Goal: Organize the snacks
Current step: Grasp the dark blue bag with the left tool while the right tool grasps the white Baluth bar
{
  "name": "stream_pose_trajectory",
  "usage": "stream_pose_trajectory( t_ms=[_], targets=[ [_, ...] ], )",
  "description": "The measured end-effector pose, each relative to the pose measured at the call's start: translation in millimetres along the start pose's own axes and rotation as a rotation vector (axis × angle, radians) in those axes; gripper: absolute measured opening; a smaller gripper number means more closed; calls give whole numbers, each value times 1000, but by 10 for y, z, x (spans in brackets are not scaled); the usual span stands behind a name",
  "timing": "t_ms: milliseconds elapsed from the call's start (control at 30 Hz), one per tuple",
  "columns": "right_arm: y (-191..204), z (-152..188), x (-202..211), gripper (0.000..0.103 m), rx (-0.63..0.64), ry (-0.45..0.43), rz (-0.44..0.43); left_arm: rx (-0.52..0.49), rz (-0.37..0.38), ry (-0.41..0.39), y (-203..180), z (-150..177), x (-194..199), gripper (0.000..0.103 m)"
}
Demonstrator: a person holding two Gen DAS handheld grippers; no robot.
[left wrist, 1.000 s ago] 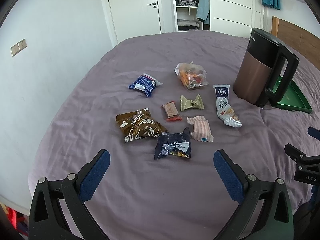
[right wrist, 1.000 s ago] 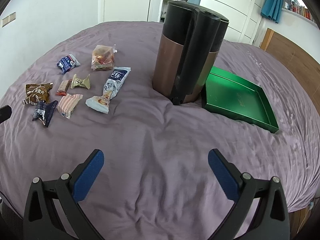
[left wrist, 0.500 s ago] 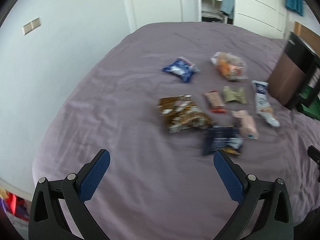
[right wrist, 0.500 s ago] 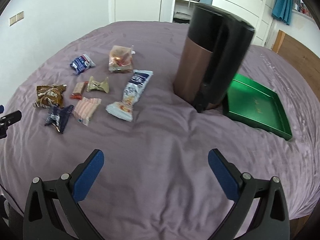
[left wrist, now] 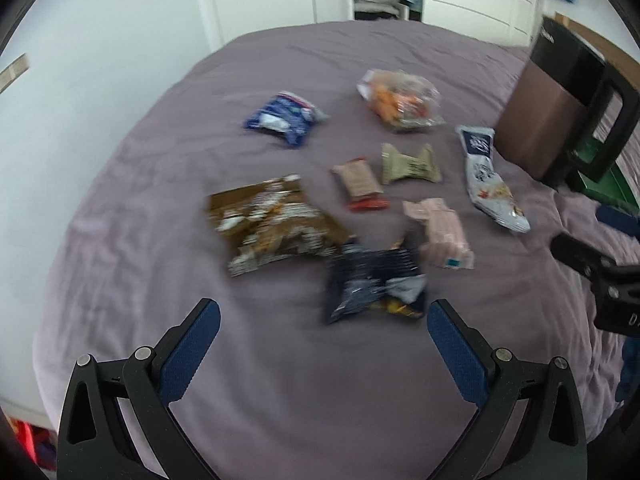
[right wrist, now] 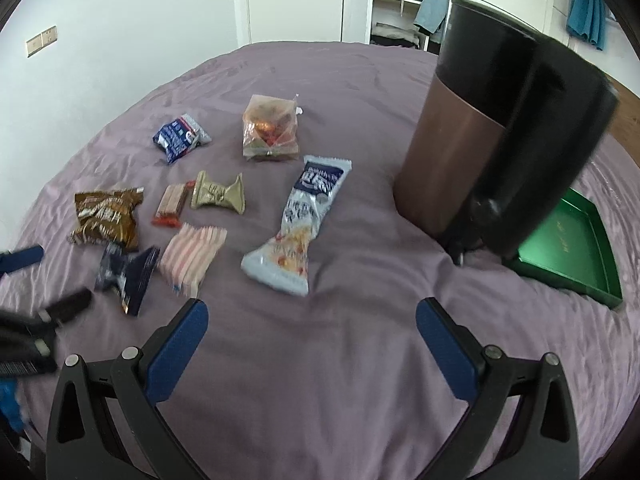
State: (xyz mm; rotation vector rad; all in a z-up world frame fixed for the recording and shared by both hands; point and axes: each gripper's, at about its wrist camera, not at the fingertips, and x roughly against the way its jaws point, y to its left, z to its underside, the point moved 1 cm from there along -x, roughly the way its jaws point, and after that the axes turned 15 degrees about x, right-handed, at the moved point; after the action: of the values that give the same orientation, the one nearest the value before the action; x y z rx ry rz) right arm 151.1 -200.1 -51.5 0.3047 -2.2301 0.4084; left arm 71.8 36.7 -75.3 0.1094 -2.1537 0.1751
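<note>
Left gripper (left wrist: 323,322): you carried a black frame that split into two angled arms, each with a triangular cut-out near its base.
Left gripper pads (left wrist: 190,350): yours were dark blue, finely textured, long with rounded tips.
Left gripper screws (left wrist: 143,353): you had two round silver ones on each arm.
Right gripper (right wrist: 312,320): you carried the same build, black arms with triangular cut-outs, two silver screws per arm.
Right gripper pads (right wrist: 444,346): yours were dark blue, with the same fine texture.
Marking: from your left camera, white letters showed on the right gripper's black body, cut off by the frame edge, partly unreadable.
</note>
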Motion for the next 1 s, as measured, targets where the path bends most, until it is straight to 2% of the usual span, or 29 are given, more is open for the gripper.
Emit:
stream_pose_trajectory(
  t_ms=[167,333,467,700,867,933,1000],
  targets=[
    [-69,-223,-259,103,-10,-3,-21,-17,-19,38,-198,-75,-286,102],
    [-107,-407,-658,103,-32,35,-62,-2,-48,85,-219,-121,-560,102],
    [-139,-451,-965,103,-58,78,-96,24,-48,123,-186,-165,-720,102],
    [-97,-449,-1205,103,-53,107,-140,51,-48,204,-149,-249,-955,102],
    [-112,-457,-1223,73,-43,96,-155,48,-74,244,-173,-338,-1001,102],
    [-112,-453,-1242,49,-31,96,-162,48,-76,239,-186,-367,-997,101],
    [-135,-444,-1254,41,-21,96,-168,47,-71,238,-206,-382,-984,96]
  ],
)
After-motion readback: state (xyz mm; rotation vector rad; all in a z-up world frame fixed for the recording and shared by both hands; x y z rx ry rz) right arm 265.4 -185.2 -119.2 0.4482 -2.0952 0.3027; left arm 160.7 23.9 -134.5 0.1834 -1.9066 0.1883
